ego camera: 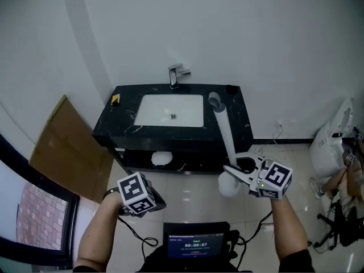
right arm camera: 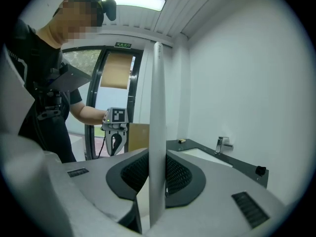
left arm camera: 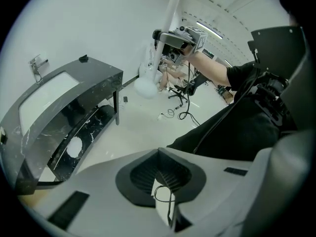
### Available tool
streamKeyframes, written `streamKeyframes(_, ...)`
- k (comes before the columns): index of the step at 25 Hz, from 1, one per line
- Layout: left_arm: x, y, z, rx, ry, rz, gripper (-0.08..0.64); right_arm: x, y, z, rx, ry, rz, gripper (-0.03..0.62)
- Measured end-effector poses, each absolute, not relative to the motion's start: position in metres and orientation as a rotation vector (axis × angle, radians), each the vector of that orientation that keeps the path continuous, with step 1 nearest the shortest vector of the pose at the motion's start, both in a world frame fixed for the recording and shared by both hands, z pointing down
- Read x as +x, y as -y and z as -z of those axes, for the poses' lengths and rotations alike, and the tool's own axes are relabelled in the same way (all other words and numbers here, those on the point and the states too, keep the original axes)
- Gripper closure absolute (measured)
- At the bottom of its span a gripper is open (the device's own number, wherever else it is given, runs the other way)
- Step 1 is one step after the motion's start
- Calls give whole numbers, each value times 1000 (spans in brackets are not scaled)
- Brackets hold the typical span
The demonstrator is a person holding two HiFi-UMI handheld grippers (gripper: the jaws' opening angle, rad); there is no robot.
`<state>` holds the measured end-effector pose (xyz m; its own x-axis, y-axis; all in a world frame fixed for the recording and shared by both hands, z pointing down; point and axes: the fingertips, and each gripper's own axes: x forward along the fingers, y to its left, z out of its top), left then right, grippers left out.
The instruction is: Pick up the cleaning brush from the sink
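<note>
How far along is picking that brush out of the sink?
Done: the cleaning brush is out of the sink, its handle clamped in the right tongs. In hand: it hangs over the floor. Left: nothing of the pickup; the left tongs are shut, empty.

Cleaning brush (ego camera: 226, 131): white, long straight handle, rounded white head at lower end. Held airborne, near upright, before the front right corner of the counter (ego camera: 125, 111).

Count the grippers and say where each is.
2. The left gripper, shut and empty, is low on the left; the right gripper, before the sink, grips the brush handle.
</note>
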<state>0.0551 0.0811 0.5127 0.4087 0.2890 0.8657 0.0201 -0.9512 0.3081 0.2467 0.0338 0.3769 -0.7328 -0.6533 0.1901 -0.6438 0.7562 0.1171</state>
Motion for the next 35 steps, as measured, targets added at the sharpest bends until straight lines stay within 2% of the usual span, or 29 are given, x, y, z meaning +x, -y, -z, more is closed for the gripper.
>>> streamKeyframes(15,34,-88,-496,2532,-136,-1515,552,224,-65,-366,1139,2731,67,538)
streamKeyframes(22,52,-34,-455,2816,480,-970,551,212,-57,-369,1294,2721,11,538)
streamKeyframes(28,33,11,-445,2857,1112,-522,549,218,-44,-389,1579,2626,-84,537)
streamKeyframes(32,17,16,-424,2861,1260,-204,551,226,-47,-405,1767,2559,-131,538)
streamKeyframes(35,6,20,-409,2892,1328,-74,551,229,-46,-412,1845,2534,-154,537)
